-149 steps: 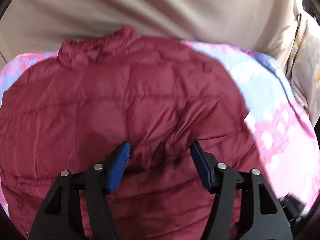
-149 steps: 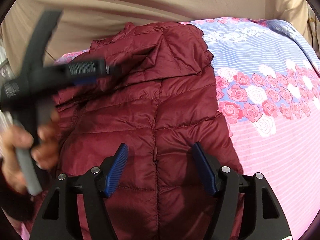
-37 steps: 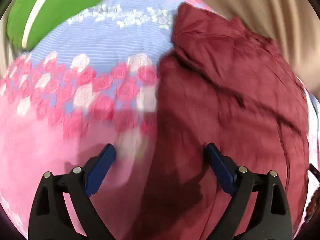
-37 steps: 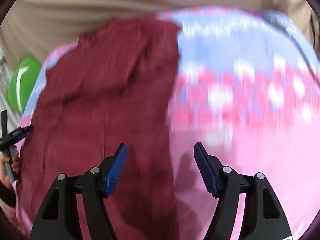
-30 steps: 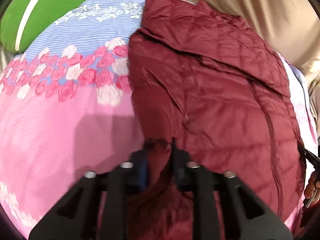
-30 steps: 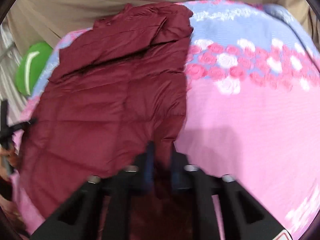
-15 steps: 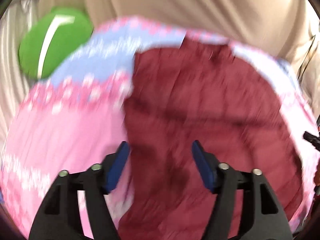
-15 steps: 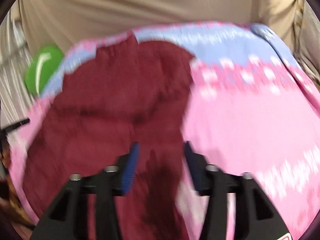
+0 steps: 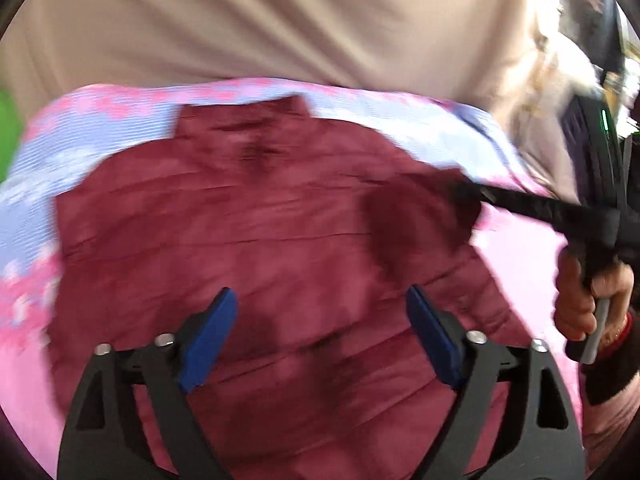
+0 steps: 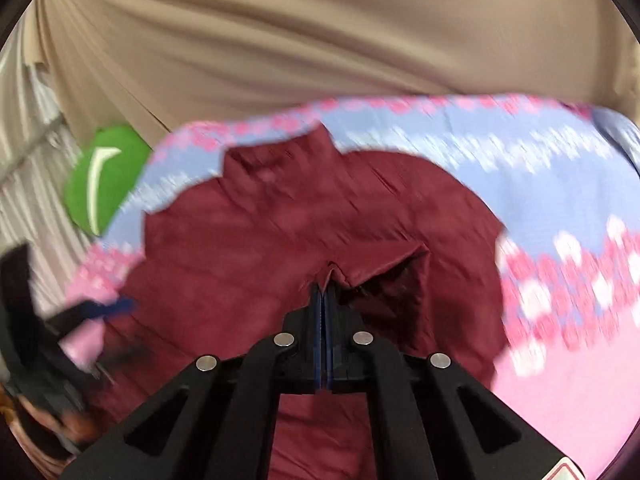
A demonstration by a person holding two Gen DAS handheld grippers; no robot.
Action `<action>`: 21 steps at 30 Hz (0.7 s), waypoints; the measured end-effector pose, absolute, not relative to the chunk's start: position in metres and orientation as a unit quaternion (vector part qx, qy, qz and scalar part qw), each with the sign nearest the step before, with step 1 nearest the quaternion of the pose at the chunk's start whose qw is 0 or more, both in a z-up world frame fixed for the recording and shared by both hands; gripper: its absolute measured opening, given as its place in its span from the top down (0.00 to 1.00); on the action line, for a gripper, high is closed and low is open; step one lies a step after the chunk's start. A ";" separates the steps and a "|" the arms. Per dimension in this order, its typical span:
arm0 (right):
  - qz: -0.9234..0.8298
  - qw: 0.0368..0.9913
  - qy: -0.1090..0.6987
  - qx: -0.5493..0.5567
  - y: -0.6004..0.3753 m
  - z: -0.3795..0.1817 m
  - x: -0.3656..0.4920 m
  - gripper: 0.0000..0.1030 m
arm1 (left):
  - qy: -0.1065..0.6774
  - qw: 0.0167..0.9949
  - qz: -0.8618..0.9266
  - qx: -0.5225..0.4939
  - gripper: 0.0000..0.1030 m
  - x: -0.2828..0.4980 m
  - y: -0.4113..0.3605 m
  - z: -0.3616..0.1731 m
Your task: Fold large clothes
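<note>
A dark red quilted jacket [image 9: 288, 240] lies spread on the floral bedsheet [image 9: 520, 252], collar at the far side. My left gripper [image 9: 318, 320] hovers open over the jacket's lower middle and holds nothing. My right gripper [image 10: 324, 288] is shut on a pinch of the jacket [image 10: 280, 240] fabric near its right side, and a fold lifts up beside it. In the left wrist view the right gripper [image 9: 472, 196] reaches in from the right onto the jacket's right edge. In the right wrist view the left gripper [image 10: 120, 306] shows blurred at the left edge.
A pink and blue floral bedsheet [image 10: 560, 200] covers the bed. A beige curtain [image 10: 320, 40] hangs behind it. A green pillow [image 10: 102, 176] lies at the far left corner. Dark clutter [image 9: 600, 152] stands at the far right.
Both grippers had pinched the jacket's lower edge a second ago, then opened. Now the right gripper has shut on the jacket's right side. The left gripper stays open and has swung right.
</note>
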State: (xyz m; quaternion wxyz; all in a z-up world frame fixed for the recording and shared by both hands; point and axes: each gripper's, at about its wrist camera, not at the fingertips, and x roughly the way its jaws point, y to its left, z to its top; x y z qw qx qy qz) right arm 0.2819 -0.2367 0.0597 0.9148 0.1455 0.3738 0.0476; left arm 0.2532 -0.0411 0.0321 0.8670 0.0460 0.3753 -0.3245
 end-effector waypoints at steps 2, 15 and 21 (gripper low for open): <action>0.064 0.915 0.373 0.140 -0.228 0.068 0.295 0.99 | 0.364 0.865 -0.341 0.061 0.14 0.253 -0.072 0.030; 0.041 0.923 0.374 0.080 -0.250 0.042 0.249 0.77 | 0.372 0.868 -0.329 -0.015 0.99 0.314 -0.093 0.023; 0.119 0.900 0.418 -0.032 -0.174 -0.010 0.278 0.47 | 0.323 0.891 -0.314 -0.054 0.99 0.320 -0.062 0.075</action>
